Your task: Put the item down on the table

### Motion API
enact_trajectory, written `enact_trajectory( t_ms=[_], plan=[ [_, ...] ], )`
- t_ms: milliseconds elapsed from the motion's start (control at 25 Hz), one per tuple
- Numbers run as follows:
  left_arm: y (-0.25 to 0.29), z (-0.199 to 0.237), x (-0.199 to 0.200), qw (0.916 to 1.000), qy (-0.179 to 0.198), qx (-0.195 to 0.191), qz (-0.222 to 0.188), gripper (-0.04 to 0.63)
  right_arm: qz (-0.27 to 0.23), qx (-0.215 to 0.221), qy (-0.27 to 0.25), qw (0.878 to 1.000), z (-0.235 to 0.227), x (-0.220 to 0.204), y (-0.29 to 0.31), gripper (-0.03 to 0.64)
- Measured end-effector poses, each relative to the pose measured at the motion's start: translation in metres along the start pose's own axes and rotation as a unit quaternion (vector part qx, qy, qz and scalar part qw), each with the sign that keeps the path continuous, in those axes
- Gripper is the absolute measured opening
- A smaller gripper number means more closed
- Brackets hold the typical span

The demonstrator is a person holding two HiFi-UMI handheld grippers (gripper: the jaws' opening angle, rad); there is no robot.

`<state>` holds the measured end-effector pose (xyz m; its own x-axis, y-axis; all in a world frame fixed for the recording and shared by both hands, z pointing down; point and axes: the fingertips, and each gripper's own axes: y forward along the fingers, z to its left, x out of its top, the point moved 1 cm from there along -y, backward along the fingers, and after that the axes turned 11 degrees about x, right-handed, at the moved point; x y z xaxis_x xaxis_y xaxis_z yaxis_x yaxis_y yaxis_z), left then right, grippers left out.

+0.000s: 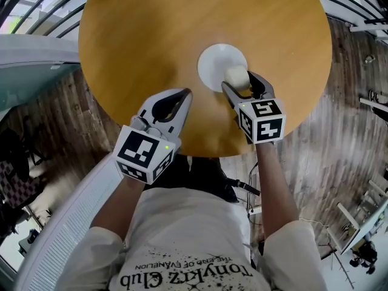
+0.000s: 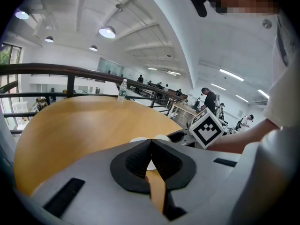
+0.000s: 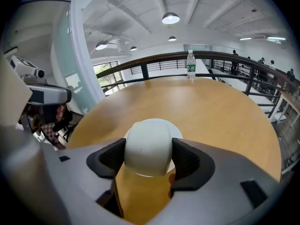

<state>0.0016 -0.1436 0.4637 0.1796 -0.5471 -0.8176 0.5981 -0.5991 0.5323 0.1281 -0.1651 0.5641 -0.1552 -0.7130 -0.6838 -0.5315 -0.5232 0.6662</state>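
Observation:
A pale rounded cream-coloured item (image 3: pixel 148 146) is clamped between the black pads of my right gripper (image 3: pixel 148 159). In the head view the item (image 1: pixel 236 77) sits at the near right edge of a white plate (image 1: pixel 215 62) on the round wooden table (image 1: pixel 151 35); whether it touches the plate I cannot tell. My right gripper (image 1: pixel 241 85) reaches in from the near side. My left gripper (image 1: pixel 185 93) hovers to the left of the plate, jaws pressed together with nothing between them. In the left gripper view its pads (image 2: pixel 161 157) meet, with the plate (image 2: pixel 140 139) just beyond.
A clear water bottle (image 3: pixel 190 64) stands at the table's far edge by a dark railing (image 3: pixel 225 55). Wooden floor (image 1: pixel 339 114) surrounds the table. The table edge (image 1: pixel 206 153) lies close under both grippers.

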Motion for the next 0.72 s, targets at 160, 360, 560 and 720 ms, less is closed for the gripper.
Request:
enact_trajectory(
  t_ms=[160,360,560,720],
  plan=[
    [0.000,0.008,-0.003,1.0000,-0.006,0.007,0.002,0.023,0.019,0.004,-0.003,1.000,-0.004,-0.002,0.020,0.313],
    [0.001,0.017,-0.006,0.9998,-0.012,0.014,0.006,0.023,0.042,0.005,-0.014,0.999,-0.007,-0.006,0.040,0.313],
    [0.001,0.023,-0.008,0.9997,-0.017,0.017,0.006,0.023,0.057,0.008,-0.026,0.998,-0.007,-0.006,0.051,0.313],
    [0.001,0.025,-0.008,0.9996,-0.020,0.019,0.007,0.023,0.068,0.007,-0.027,0.997,-0.009,-0.006,0.057,0.313]
  ],
)
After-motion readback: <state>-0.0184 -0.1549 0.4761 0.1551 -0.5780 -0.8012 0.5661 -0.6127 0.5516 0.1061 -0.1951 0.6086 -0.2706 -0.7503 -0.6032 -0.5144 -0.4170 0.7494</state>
